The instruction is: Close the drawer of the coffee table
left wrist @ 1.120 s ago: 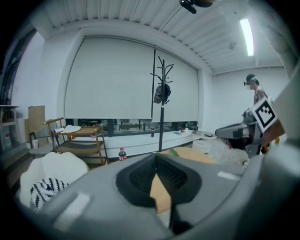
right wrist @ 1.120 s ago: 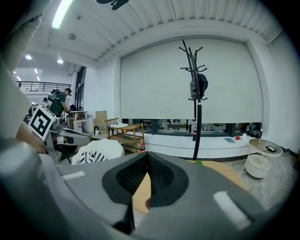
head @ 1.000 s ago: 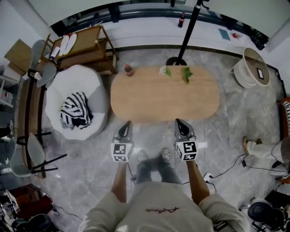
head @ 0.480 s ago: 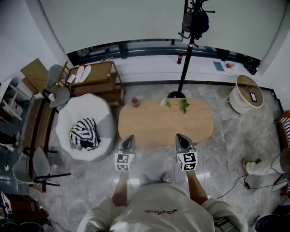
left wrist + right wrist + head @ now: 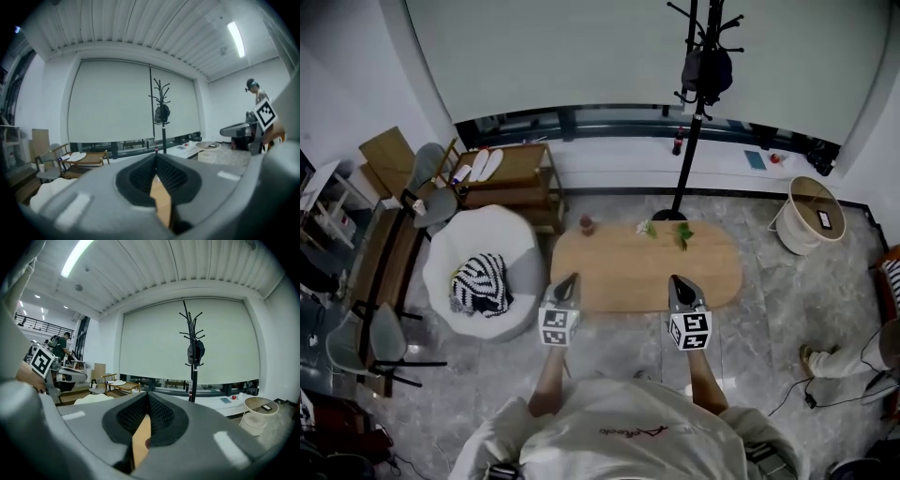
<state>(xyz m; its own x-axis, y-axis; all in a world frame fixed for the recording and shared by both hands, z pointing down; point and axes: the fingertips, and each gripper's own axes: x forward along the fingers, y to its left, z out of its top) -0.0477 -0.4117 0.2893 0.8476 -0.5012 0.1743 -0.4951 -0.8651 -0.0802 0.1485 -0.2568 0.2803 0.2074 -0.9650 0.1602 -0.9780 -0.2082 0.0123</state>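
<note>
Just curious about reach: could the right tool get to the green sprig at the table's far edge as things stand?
Probably yes. The right tool is shut and held over the near edge of the table, and only bare tabletop lies between it and the green sprig. Leaning forward looks needed.

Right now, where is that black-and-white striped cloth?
In the head view the striped cloth lies left of centre, on the white beanbag, which sits just left of the wooden coffee table.

No wording can be read: the red script [image 5: 634, 432] on the person's shirt [image 5: 609, 455] is too small and blurred.
</note>
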